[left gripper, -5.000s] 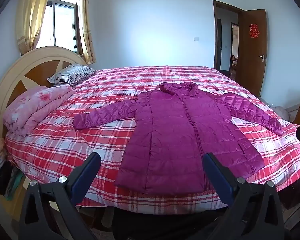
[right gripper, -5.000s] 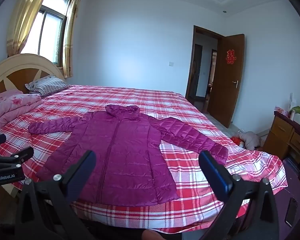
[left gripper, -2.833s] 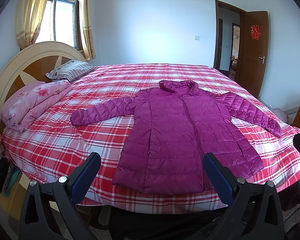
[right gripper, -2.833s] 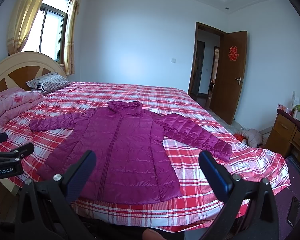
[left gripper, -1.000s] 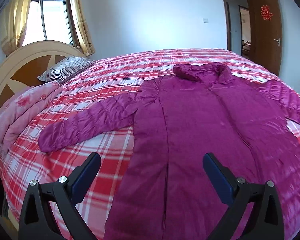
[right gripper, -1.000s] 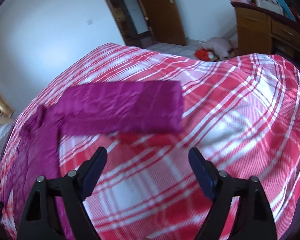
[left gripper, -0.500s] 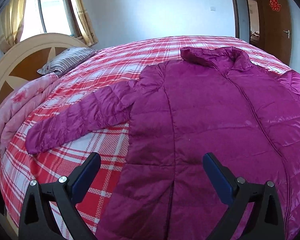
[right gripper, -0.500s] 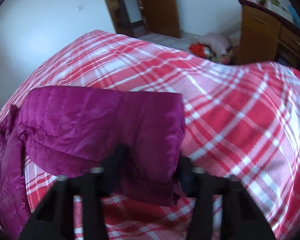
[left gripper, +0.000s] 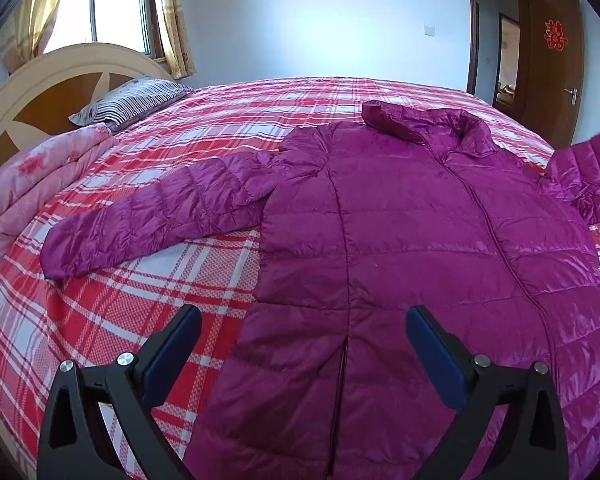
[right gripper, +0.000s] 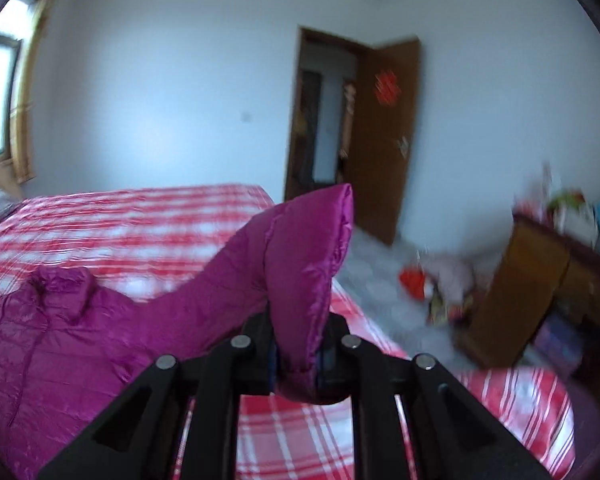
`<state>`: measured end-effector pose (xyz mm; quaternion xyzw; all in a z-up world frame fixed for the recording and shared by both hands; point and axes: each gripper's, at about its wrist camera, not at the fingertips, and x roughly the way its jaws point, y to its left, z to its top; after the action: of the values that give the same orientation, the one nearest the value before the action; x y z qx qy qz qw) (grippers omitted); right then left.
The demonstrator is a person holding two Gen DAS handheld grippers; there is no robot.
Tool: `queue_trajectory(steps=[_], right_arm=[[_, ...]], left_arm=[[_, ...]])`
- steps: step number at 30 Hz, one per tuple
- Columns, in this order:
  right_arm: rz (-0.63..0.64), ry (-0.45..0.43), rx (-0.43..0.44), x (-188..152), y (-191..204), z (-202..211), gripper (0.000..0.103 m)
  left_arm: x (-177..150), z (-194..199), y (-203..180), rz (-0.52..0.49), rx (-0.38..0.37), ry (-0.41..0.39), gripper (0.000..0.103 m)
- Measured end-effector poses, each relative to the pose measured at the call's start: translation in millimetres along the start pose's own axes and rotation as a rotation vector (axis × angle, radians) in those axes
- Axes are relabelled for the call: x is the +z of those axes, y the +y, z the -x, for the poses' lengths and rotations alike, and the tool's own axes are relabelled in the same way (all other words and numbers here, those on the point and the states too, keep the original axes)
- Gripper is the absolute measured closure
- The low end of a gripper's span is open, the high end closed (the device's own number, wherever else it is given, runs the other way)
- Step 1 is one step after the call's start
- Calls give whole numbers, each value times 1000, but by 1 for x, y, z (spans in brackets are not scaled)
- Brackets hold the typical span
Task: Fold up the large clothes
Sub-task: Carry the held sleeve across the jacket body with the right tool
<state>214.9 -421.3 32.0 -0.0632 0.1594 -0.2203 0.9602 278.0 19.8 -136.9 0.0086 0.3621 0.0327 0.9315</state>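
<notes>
A magenta puffer jacket lies face up on the red plaid bed, collar far, hem near. Its left sleeve lies flat, spread to the left. My left gripper is open and empty, hovering above the jacket's lower left part. My right gripper is shut on the cuff of the right sleeve and holds it lifted off the bed. The raised sleeve also shows at the right edge of the left wrist view.
A folded pink quilt and a striped pillow lie by the headboard at the left. A wooden cabinet and things on the floor stand right of the bed. An open door is beyond.
My right gripper closed on the right sleeve's cuff and lifted it off the bed. My left gripper moved in closer over the jacket's lower part and stayed open.
</notes>
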Motion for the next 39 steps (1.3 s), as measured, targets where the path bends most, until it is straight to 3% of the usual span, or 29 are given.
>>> queue_trajectory(steps=[5, 13, 23, 30, 38, 39], right_arm=[[198, -126, 99, 17, 80, 34, 88], [430, -163, 236, -3, 185, 43, 88], [558, -58, 348, -51, 285, 21, 88], [604, 39, 405, -96, 320, 5, 88], [588, 107, 506, -118, 361, 2, 87], [583, 121, 518, -120, 365, 1, 83]], left_arm=[[-1, 4, 6, 15, -6, 0, 1], [3, 15, 25, 47, -17, -22, 1], [1, 13, 45, 74, -5, -13, 1], [6, 8, 51, 71, 19, -8, 1], [23, 12, 49, 51, 48, -30, 1], [26, 15, 48, 48, 51, -38, 1]])
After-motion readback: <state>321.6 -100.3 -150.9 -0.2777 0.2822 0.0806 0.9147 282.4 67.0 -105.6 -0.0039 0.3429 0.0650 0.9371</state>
